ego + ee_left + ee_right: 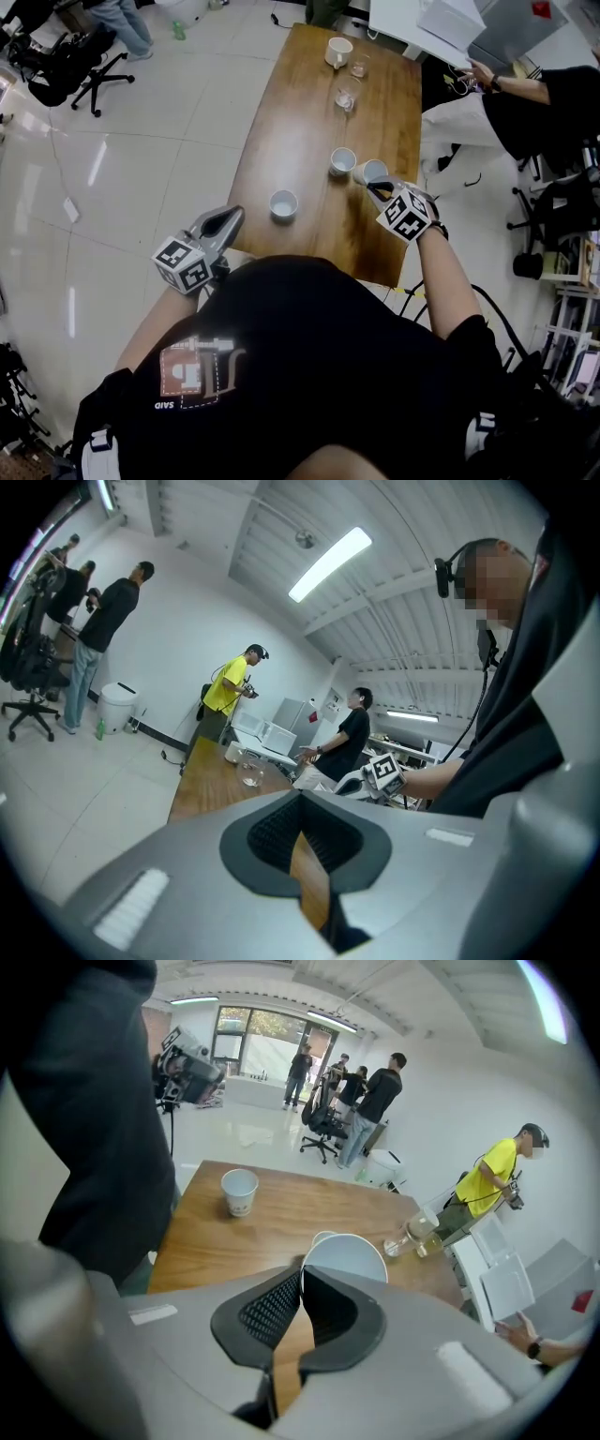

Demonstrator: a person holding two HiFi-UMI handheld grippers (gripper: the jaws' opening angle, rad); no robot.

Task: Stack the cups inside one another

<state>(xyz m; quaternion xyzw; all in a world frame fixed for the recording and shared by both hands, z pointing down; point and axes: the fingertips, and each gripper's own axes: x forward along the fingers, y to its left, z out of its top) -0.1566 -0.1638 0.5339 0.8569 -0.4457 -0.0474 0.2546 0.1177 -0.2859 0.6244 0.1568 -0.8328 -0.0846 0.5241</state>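
Three white cups sit toward the near end of the table [300, 122] on my head view. My right gripper [378, 187] has its jaws pinched tight on the rim of the held cup [372, 172], near the table's right edge. In the right gripper view the thin white rim runs straight between the two black pads, and the cup's open mouth tips toward the camera. Just beside it, to the left, stands the middle cup [343, 160], upright; in the right gripper view only a sliver of its rim peeps out behind the held one. I cannot tell from any view whether the held cup is clear of the wood. The left cup [283, 204] stands apart from both, closer to me and nearer the table's left edge. My left gripper [232, 217] hangs over the near left corner, pointing roughly level along the table; its jaws meet at the tips with nothing between them, only a strip of brown wood showing below the pads. At the far end stand a mug [338, 52] and two small glasses [346, 97], well away from the cups.
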